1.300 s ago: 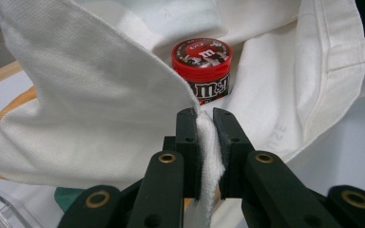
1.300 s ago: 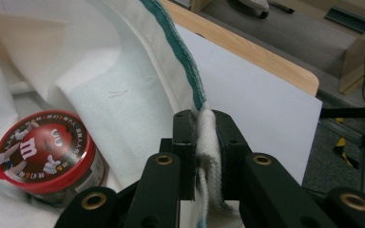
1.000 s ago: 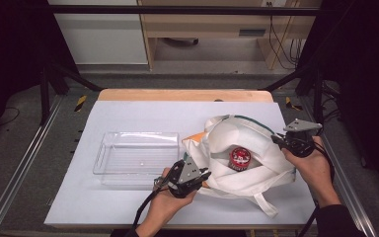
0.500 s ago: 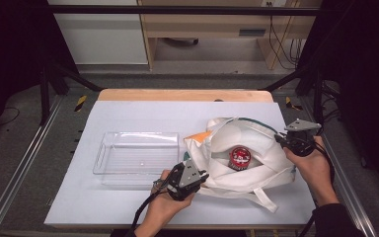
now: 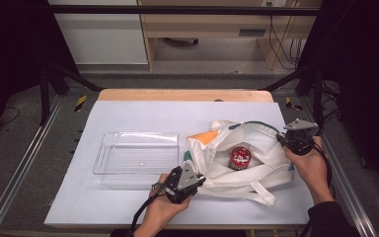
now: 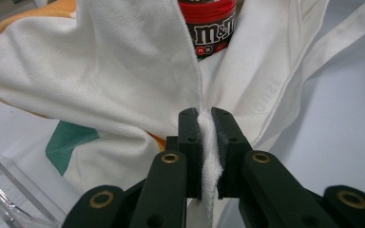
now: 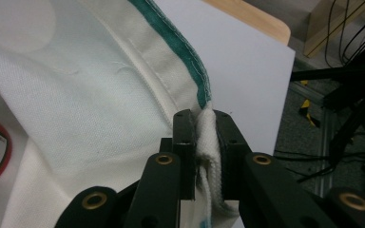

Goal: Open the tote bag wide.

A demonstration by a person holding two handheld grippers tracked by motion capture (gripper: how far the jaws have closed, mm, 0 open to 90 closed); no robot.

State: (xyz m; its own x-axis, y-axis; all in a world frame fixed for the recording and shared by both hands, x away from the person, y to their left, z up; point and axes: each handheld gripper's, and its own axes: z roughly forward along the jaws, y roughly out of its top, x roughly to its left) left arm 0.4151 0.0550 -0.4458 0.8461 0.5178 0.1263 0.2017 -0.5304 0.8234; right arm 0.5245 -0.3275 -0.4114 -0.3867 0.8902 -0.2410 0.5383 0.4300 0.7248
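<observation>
A white cloth tote bag (image 5: 256,148) with green and orange patches lies on the right half of the table, its mouth spread wide. Inside it stands a red-lidded candy jar (image 5: 239,158), and the left gripper view shows this jar (image 6: 208,26) close beyond the cloth. My left gripper (image 5: 190,178) is shut on the near-left rim of the bag (image 6: 123,71), with cloth pinched between the jaws (image 6: 208,156). My right gripper (image 5: 290,139) is shut on the bag's green-trimmed right edge (image 7: 190,61), a fold of cloth pressed between its pads (image 7: 208,152).
A clear plastic tray (image 5: 137,157) sits empty to the left of the bag on the white table sheet (image 5: 128,118). The bag's straps (image 5: 256,190) trail toward the front edge. Metal frame rails (image 5: 19,168) run along both sides of the table.
The bag's mouth has been drawn wider and flatter. My left gripper has shifted slightly toward the front with the rim in it. The right gripper has stayed where it was.
</observation>
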